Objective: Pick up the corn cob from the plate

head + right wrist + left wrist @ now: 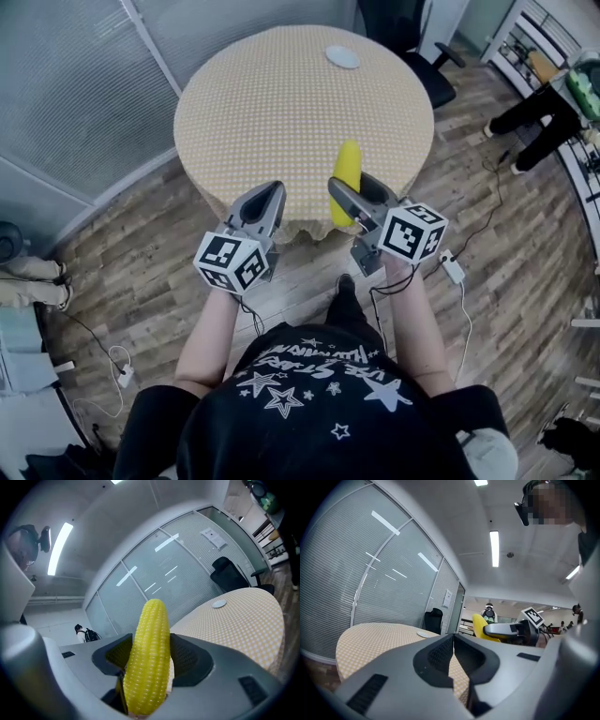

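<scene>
While the right gripper (350, 192) pinched the corn cob (348, 169) over the table's (281, 103) near edge, the left gripper (271, 191) hung just left, jaws pressed together, empty.

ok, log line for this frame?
stage: corn cob off plate | right tongs: shut on corn cob, above table near edge | left tongs: shut, empty | plate: far side of table, nothing on it

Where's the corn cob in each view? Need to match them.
Head view: corn cob centre, in right gripper.
Left gripper view: corn cob right of centre, behind right gripper.
Right gripper view: corn cob centre, between jaws.
Shared landmark: white plate on table.
</scene>
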The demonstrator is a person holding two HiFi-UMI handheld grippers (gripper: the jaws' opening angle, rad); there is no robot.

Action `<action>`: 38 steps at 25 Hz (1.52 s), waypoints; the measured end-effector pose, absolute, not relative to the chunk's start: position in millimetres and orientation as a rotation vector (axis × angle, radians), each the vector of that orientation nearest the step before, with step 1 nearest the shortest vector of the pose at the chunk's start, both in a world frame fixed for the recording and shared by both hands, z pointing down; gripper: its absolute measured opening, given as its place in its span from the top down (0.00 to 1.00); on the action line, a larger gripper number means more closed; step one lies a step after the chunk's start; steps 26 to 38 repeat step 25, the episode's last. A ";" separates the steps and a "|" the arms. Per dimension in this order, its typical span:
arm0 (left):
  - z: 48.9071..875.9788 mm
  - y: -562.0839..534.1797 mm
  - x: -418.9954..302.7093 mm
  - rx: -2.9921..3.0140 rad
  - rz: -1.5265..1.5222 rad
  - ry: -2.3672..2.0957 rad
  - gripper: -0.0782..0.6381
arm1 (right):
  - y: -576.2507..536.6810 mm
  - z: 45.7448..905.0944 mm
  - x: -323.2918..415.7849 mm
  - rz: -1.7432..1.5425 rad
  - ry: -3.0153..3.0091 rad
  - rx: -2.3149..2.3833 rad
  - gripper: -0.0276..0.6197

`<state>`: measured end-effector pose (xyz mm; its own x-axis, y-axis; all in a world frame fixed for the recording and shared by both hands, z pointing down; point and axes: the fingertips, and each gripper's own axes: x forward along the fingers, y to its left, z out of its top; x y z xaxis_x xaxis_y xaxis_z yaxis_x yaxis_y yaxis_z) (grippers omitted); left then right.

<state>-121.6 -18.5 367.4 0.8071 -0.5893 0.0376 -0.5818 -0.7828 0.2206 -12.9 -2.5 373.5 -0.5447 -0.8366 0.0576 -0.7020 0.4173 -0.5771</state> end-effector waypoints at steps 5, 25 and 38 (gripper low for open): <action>369.4 16.3 -156.7 2.782 -0.058 -0.855 0.88 | 35.5 377.8 -45.1 -0.796 2.401 -1.411 0.56; 369.8 94.8 -233.4 2.790 -0.092 -0.749 0.88 | 120.4 373.8 -112.6 -0.764 2.321 -1.533 0.56; 369.8 94.8 -233.4 2.790 -0.092 -0.749 0.88 | 120.4 373.8 -112.6 -0.764 2.321 -1.533 0.56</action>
